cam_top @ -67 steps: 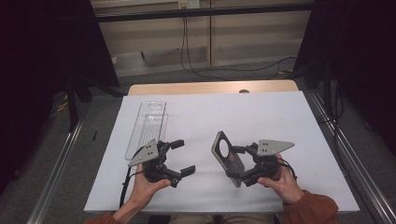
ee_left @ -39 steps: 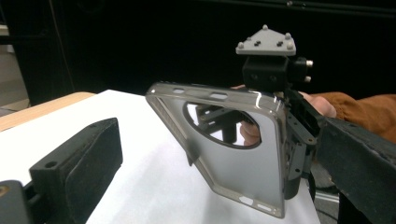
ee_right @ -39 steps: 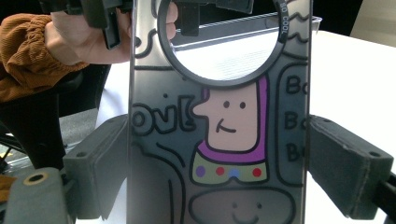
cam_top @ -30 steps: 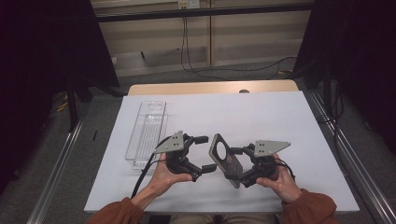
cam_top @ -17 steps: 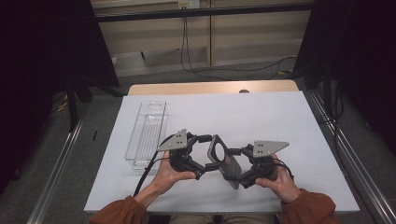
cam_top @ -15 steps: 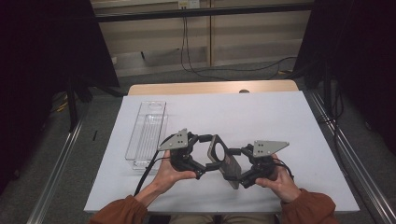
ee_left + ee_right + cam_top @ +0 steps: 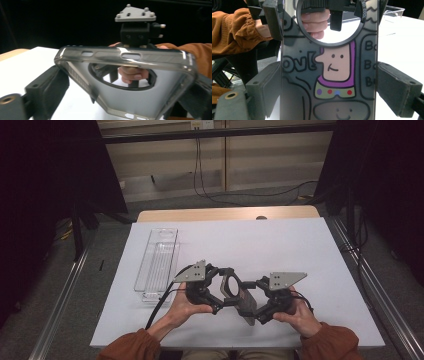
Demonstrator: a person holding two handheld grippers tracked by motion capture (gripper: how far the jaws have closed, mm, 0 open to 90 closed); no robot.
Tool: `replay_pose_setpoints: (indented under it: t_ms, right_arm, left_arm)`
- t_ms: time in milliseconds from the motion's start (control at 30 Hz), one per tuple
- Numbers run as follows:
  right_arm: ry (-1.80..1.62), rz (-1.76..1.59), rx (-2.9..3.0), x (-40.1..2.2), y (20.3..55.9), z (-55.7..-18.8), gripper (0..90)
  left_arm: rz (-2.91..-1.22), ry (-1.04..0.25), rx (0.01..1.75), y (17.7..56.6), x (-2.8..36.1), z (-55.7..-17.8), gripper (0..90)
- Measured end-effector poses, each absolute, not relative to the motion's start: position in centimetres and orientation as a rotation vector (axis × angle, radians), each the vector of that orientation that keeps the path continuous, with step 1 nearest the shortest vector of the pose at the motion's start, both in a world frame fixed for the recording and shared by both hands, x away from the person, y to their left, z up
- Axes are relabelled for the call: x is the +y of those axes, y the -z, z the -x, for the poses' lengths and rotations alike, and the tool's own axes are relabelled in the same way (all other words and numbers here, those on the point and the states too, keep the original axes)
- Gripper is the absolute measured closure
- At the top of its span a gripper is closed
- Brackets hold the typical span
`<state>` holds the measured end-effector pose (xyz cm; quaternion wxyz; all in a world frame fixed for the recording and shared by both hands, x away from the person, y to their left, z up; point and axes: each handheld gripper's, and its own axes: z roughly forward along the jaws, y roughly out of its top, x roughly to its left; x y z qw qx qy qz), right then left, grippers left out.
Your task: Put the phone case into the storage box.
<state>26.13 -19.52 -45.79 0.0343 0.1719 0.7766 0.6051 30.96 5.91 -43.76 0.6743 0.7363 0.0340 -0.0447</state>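
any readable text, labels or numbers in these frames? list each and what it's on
"SO COOL": on the dark ring around the round cut-out of the phone case, partly cut off, right gripper view.
"OVE!": outline letters on the case, left of the cartoon figure; the start is hidden at the case edge.
"Bo", "Bo", "B": stacked at the case's right side, each cut off.
Clear tray, grey gripper plates: no readable text in the high view.

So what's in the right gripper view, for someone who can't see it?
A grey phone case with a cartoon face stands between the right gripper's two black pads, which press its edges. Through its round hole show fingers and the left gripper.
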Motion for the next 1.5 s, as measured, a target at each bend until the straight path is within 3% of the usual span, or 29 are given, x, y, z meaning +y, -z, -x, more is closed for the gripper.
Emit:
replay_pose_setpoints:
  t_ms: [1300, 1500]
  right_arm:
    - [-1.827, -0.502, 2.379, -19.22, 45.68, -25.98, 11.2]
    - [-1.827, -0.536, 2.361, -19.36, 45.52, -25.98, 6.4]
  left_arm:
    - [-1.648, 0.136, 0.077, 43.44, 6.05, -30.95, 14.1]
    - [-1.647, 0.141, 0.073, 43.39, 6.10, -30.94, 14.5]
